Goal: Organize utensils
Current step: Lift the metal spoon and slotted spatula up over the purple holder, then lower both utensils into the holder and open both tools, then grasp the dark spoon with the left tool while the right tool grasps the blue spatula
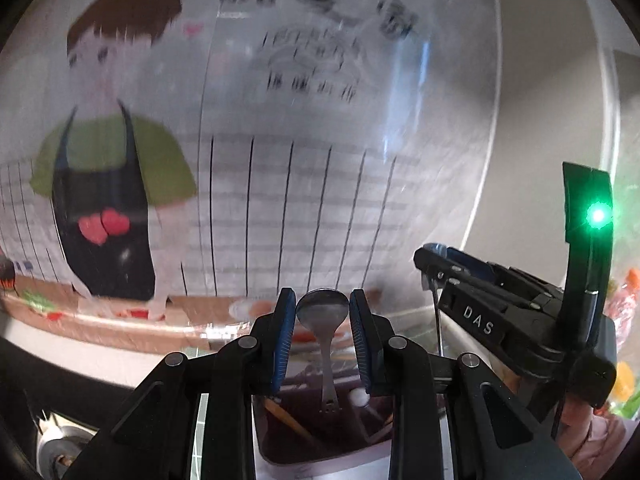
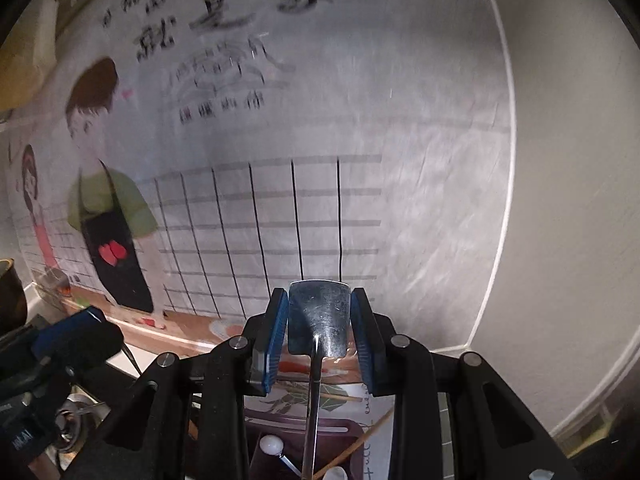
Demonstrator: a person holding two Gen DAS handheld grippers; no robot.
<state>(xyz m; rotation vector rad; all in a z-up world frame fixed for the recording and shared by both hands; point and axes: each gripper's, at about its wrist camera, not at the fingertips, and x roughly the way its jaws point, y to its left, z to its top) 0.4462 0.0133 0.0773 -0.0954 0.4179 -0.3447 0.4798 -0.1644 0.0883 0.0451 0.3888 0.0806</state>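
Readable: "DAS" in white capitals on a black label on the right gripper (image 1: pixel 430 258), seen from the left wrist. Large brush-style Chinese characters on the wall poster (image 2: pixel 240 20), too blurred to read with certainty in either view.

Silver spoon (image 1: pixel 322 309); blue gripper pads (image 1: pixel 282 340); black-gridded white wall poster (image 2: pixel 280 216).
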